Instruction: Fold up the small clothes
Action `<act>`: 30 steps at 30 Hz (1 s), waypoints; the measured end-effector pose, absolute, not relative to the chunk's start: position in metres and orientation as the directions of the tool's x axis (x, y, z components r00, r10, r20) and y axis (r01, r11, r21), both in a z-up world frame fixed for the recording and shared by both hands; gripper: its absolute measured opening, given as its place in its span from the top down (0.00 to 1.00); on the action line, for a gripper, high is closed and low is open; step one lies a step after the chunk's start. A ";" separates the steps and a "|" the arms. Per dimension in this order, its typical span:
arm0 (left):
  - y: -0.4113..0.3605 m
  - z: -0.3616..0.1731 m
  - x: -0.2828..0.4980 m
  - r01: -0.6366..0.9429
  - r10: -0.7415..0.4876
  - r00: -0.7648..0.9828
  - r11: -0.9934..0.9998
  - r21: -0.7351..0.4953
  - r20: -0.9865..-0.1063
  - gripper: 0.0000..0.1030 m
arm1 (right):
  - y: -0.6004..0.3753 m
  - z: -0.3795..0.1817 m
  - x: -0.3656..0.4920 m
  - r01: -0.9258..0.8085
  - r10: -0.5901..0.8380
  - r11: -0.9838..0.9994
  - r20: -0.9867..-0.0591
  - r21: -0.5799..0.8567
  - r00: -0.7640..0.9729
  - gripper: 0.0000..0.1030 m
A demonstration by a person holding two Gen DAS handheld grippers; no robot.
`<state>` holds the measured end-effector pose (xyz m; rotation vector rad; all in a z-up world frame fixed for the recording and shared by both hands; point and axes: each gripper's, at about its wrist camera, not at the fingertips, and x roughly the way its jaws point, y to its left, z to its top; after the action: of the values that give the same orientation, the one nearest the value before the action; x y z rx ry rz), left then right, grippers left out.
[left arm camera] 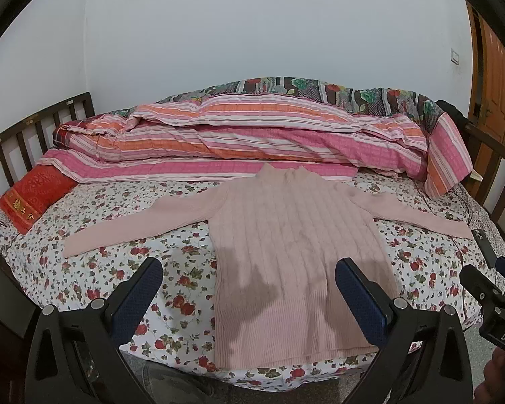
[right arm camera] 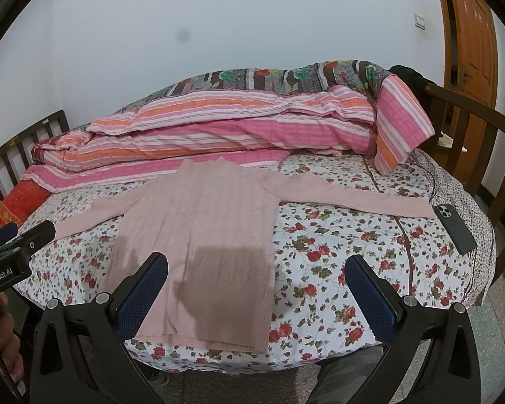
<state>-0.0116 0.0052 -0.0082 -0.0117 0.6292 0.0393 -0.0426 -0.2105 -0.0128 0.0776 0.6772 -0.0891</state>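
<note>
Sweater (left arm camera: 286,252), pink and ribbed, lies flat on the flowered bedsheet (left arm camera: 124,235) ahead of both my tongs, collar away from me toward the striped quilt (left arm camera: 252,141), hem at the near edge, sleeves stretched out to either side so its long line runs across me. My left gripper (left arm camera: 249,303) hangs spread over the lower body and nearer the left sleeve; my right gripper (right arm camera: 257,303), also spread and holding nothing, sits off the right hem, nearer the right sleeve whose cuff ends just beside a phone (right arm camera: 454,229).
</note>
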 end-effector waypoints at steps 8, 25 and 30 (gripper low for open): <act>0.007 -0.006 -0.014 -0.046 0.038 0.807 0.999 0.001 -0.590 0.00 | -0.204 -0.015 -0.042 0.092 -0.045 0.995 -0.626 0.043 0.779 0.00; 0.075 -0.058 0.044 -0.135 0.024 0.765 0.983 -0.123 -0.643 0.01 | -0.200 -0.051 0.007 0.035 0.019 0.997 -0.636 0.072 0.771 0.00; 0.131 -0.105 0.077 -0.234 0.082 0.735 0.962 -0.138 -0.673 0.01 | -0.192 -0.085 0.043 -0.008 0.034 0.999 -0.675 0.042 0.737 0.01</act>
<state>0.0770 0.1309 -0.1050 -0.2204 0.7256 0.1754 0.0428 -0.1918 -0.0852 0.0373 0.7417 0.0229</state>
